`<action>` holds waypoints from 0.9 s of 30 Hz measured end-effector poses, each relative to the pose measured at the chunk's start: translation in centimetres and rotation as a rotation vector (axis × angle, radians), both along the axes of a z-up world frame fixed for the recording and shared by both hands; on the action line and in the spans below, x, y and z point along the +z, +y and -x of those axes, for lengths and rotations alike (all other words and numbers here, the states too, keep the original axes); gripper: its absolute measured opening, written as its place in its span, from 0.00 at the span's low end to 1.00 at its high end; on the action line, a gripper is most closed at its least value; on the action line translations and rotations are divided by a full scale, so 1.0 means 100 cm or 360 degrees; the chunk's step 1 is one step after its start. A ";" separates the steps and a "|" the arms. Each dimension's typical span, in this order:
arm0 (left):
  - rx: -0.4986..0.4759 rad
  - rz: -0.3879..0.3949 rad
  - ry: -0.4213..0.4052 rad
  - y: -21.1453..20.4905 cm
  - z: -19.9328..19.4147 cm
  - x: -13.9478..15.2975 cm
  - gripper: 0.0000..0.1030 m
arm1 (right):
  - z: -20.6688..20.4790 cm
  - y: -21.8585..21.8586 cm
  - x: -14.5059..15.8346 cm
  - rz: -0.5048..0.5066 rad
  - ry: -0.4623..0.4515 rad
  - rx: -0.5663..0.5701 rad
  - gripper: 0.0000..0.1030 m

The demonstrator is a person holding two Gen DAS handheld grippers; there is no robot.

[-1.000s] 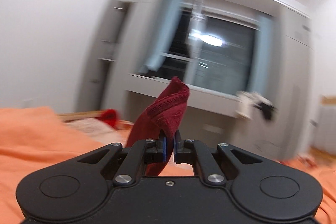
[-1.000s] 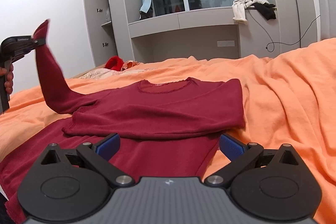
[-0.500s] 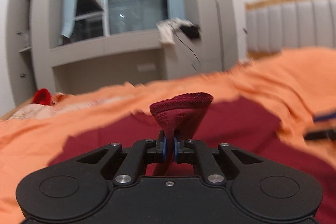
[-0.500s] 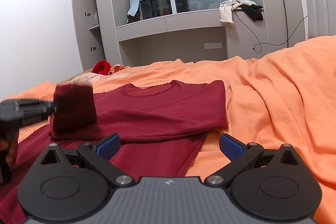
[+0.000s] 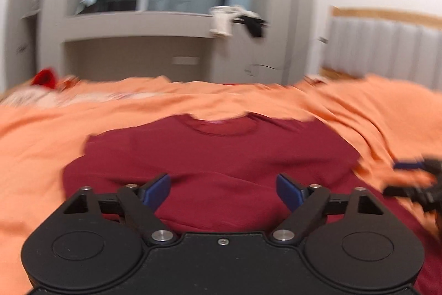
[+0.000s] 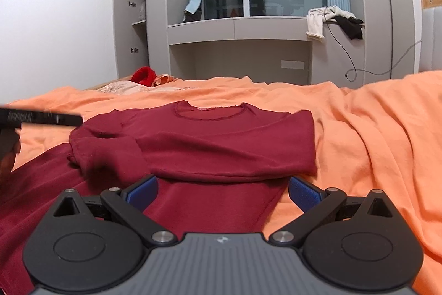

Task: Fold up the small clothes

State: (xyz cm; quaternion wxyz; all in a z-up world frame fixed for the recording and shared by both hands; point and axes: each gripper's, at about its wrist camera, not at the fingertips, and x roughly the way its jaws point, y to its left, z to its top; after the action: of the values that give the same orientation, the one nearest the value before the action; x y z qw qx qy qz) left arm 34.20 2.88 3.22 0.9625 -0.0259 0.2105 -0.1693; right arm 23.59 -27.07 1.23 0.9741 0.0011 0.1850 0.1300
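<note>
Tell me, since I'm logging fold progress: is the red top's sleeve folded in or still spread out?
Folded in: the sleeve lies across the dark red top, not out on the orange blanket.

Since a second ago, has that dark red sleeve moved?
Yes. The sleeve has come down from beside the grey cabinet onto the shirt; the left gripper jaws are opening, nothing between them.

Bed [image 6: 373, 134] covered by a rumpled orange sheet; a dark red top [image 6: 221, 140] lies flat on it, neckline away from the camera, with red and pale clothing [image 6: 143, 75] at the far edge.
</note>
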 end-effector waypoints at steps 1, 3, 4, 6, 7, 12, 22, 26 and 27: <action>0.0043 0.0052 0.0014 0.012 -0.004 0.006 0.88 | 0.000 0.002 0.001 0.0006 -0.0007 0.0010 1.00; 0.0109 0.0189 0.0044 0.036 -0.012 0.008 0.92 | -0.001 0.006 0.001 0.0024 -0.0019 0.0030 1.00; 0.0126 0.0225 0.0047 0.046 -0.012 0.011 0.92 | -0.001 0.009 0.002 0.0028 -0.0026 0.0040 1.00; 0.0196 0.0201 0.0020 0.057 -0.015 0.016 0.93 | -0.003 0.013 0.002 0.0036 -0.0031 0.0060 1.00; 0.0268 0.0151 0.0004 0.063 -0.018 0.016 0.93 | -0.004 0.015 0.002 0.0043 -0.0032 0.0068 1.00; 0.0726 0.0230 0.0160 0.112 -0.056 0.000 0.86 | -0.004 0.025 -0.002 0.0098 -0.0036 0.0100 1.00; 0.0755 0.0638 0.0449 0.162 -0.092 -0.039 0.08 | -0.008 0.028 -0.010 0.0142 0.0002 0.0130 1.00; 0.0891 0.0628 0.0362 0.162 -0.083 -0.036 0.07 | -0.007 0.027 -0.012 0.0152 0.0001 0.0140 1.00; 0.0922 0.0612 0.0355 0.162 -0.080 -0.034 0.07 | -0.007 0.026 -0.012 0.0153 0.0001 0.0141 1.00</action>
State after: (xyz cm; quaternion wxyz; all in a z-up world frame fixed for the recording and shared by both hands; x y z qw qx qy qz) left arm 42.24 19.04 -0.19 0.9192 -0.2831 0.2623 0.0777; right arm 24.32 -24.44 0.05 0.9663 -0.0539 0.1911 0.1640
